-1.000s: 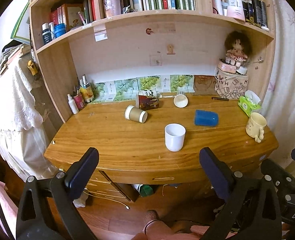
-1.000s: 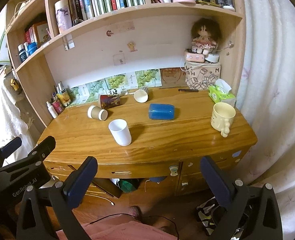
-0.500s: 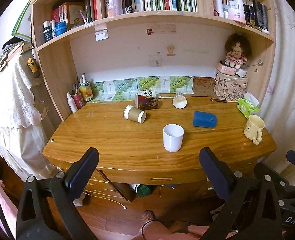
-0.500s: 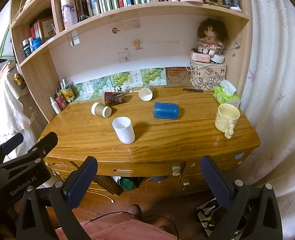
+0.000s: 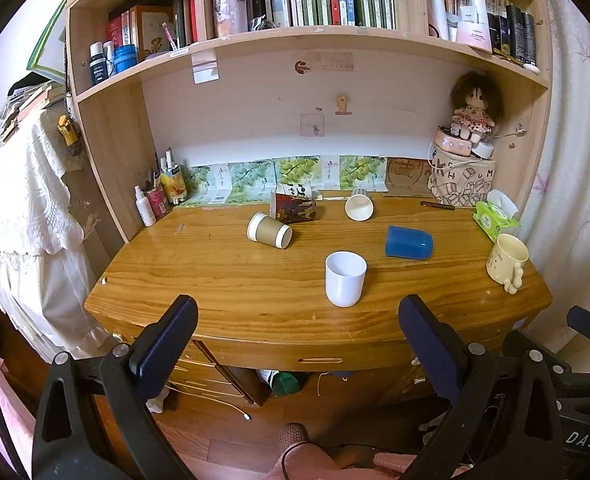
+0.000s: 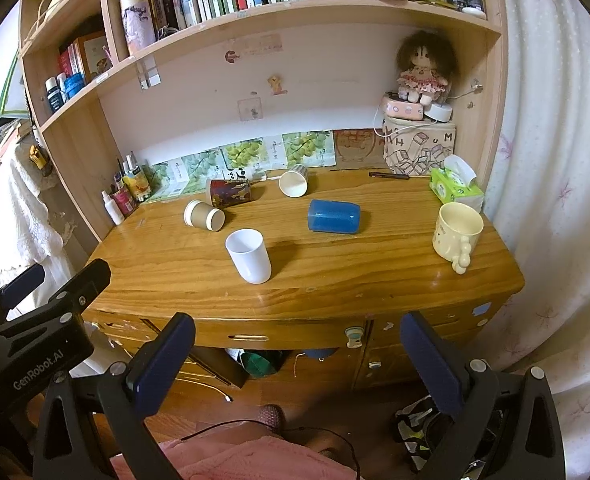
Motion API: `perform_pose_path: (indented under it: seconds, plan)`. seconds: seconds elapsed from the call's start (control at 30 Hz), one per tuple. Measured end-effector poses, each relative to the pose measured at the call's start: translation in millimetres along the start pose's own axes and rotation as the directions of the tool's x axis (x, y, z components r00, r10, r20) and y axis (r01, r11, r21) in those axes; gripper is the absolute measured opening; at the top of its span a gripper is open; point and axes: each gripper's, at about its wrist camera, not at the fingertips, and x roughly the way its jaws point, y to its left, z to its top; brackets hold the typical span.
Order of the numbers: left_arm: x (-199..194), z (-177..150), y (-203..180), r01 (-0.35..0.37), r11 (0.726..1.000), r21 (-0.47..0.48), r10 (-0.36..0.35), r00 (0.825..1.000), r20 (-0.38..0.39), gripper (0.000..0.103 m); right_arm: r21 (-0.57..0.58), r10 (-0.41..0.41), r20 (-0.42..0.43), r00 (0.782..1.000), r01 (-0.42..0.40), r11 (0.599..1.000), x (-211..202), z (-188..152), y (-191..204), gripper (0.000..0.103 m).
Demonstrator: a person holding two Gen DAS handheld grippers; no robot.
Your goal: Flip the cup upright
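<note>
Several cups are on the wooden desk. A blue cup, a tan paper cup, a dark red printed cup and a white paper cup lie on their sides. A white cup and a cream mug stand upright. My left gripper and right gripper are open and empty, held in front of the desk's front edge, apart from every cup.
A green tissue pack and a patterned box with a doll stand at the desk's right back. Bottles and pens crowd the left back corner. A bookshelf hangs over the desk. Drawers are below the front edge.
Both grippers have drifted slightly, so the desk sits a little differently in view. Nothing on the desk has moved and both grippers stay open.
</note>
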Motion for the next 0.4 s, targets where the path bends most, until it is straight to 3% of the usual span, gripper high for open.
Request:
perform_pose_path:
  seconds: [0.4]
  plan:
    - [-4.3, 2.1, -6.2, -0.019, 1.0, 0.004, 0.019, 1.0, 0.008, 0.101, 0.005, 0.004, -0.017, 1.0, -0.004, 1.0, 1.9, -0.4, -4.2, 0.103]
